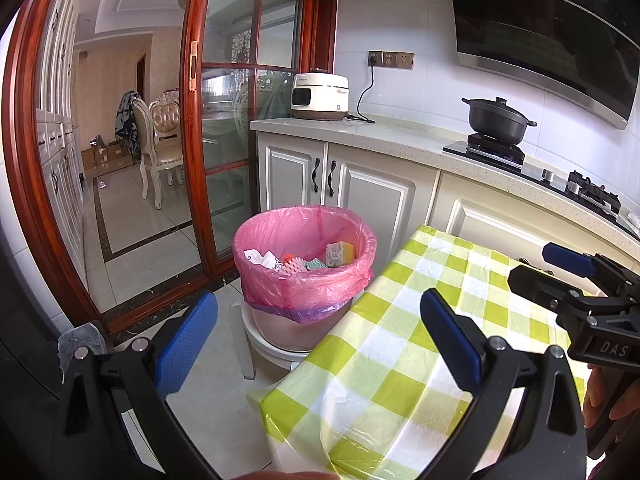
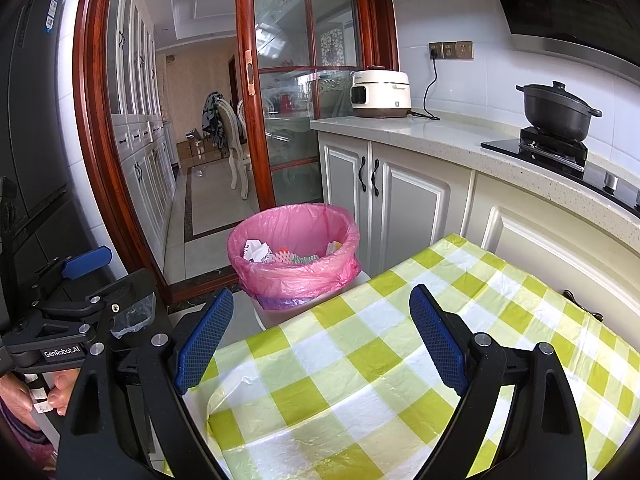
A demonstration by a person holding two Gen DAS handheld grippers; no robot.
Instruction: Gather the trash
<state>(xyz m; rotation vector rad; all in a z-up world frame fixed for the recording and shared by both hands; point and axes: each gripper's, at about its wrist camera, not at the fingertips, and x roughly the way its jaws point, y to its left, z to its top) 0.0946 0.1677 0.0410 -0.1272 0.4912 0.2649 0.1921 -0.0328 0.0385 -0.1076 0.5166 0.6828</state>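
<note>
A bin with a pink liner (image 1: 304, 292) (image 2: 296, 280) stands on a white stool just past the table's far left corner. In it lie crumpled paper (image 1: 260, 258), a yellow sponge (image 1: 340, 254) and other scraps. My left gripper (image 1: 319, 300) hangs open over the table's left edge, pointing at the bin, with nothing between its blue pads. My right gripper (image 2: 322, 294) is open too and empty, above the green-checked tablecloth (image 2: 360, 360). Each gripper shows at the side of the other's view: the right gripper (image 1: 536, 268) and the left gripper (image 2: 116, 272), each held by a hand.
Behind the table runs a kitchen counter with white cabinets (image 1: 360, 184), a rice cooker (image 1: 320, 96) and a black pot (image 1: 498, 120) on the stove. A red-framed glass sliding door (image 1: 192, 120) opens to a dining room at left. A dark fridge (image 2: 32, 120) stands far left.
</note>
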